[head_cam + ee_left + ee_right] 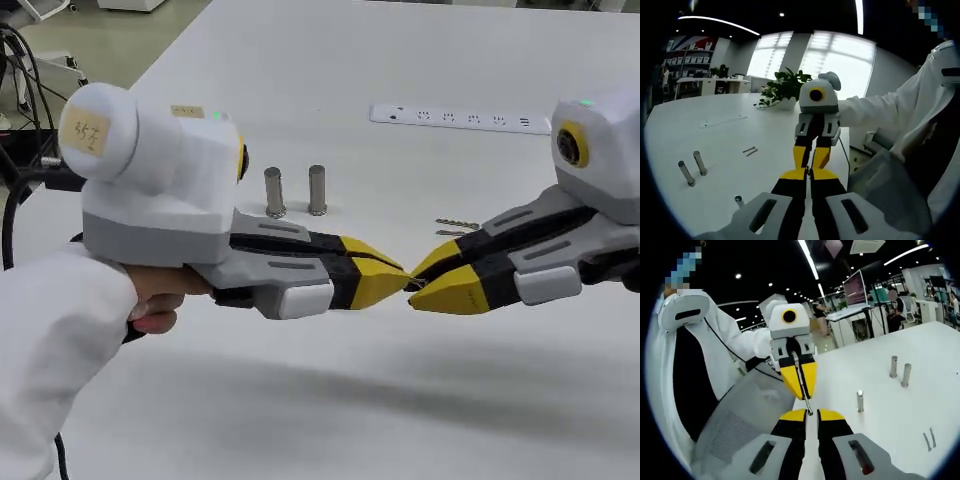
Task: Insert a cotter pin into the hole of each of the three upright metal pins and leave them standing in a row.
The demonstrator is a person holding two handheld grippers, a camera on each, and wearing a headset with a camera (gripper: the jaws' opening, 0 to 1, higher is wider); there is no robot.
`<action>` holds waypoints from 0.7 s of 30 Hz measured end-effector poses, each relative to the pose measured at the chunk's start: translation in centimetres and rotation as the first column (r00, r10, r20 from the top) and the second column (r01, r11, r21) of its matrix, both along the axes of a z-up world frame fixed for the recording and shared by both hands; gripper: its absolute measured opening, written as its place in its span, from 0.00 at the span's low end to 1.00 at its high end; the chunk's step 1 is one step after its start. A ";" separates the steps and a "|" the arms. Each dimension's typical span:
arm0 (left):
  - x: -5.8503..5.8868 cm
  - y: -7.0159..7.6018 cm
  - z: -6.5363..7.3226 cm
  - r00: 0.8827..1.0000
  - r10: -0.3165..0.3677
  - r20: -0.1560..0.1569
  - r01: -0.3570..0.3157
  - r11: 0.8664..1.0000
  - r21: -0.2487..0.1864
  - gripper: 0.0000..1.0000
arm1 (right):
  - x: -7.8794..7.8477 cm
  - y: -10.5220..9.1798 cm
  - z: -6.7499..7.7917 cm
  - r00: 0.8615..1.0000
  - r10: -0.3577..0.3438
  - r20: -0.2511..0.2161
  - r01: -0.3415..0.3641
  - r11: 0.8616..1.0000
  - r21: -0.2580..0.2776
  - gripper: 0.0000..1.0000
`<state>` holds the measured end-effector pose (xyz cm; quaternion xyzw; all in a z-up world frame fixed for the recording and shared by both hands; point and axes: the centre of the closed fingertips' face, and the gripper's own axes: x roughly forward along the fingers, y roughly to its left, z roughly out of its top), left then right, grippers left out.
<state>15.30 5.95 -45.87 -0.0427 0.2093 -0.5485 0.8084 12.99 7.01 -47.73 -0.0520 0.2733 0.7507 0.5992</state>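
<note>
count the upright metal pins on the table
3. One metal pin and a second pin stand side by side; the third pin stands apart from that pair.

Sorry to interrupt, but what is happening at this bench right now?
A person holds two tools tip to tip above the white table. The left tool is shut on a cotter pin, whose free end reaches the tips of the right tool; whether that one grips it is unclear. Three metal pins stand upright on the table, two spare cotter pins lying near them.

Third metal pin (pixel 860 401) behind left tongs (pixel 398 280)
</note>
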 end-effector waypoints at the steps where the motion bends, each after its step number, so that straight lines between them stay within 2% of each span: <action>1: 0.0 0.0 -0.1 1.000 -0.003 0.004 0.003 1.000 0.006 0.00 | 0.5 -0.2 -0.1 1.000 0.011 -0.004 -0.011 1.000 0.003 0.01; 5: -0.2 -0.1 -0.2 1.000 -0.019 0.007 0.019 1.000 0.014 0.00 | 0.1 -0.3 -0.2 0.999 0.037 0.010 -0.037 0.999 0.000 0.00; 11: -0.4 0.0 -0.4 0.999 -0.030 0.018 0.030 0.999 0.024 0.00 | 0.1 -0.4 -0.3 0.999 0.051 0.001 -0.051 0.999 0.001 0.00; 14: -0.3 0.1 -0.5 0.999 -0.031 0.026 0.030 0.999 0.031 0.00 | 0.3 -0.4 -0.3 0.998 0.056 0.030 -0.056 0.998 -0.004 0.00; 21: -0.2 0.4 -0.9 0.999 -0.033 0.034 0.031 0.998 0.050 0.00 | 0.6 -0.3 -0.4 0.997 0.043 0.058 -0.042 0.999 -0.021 0.00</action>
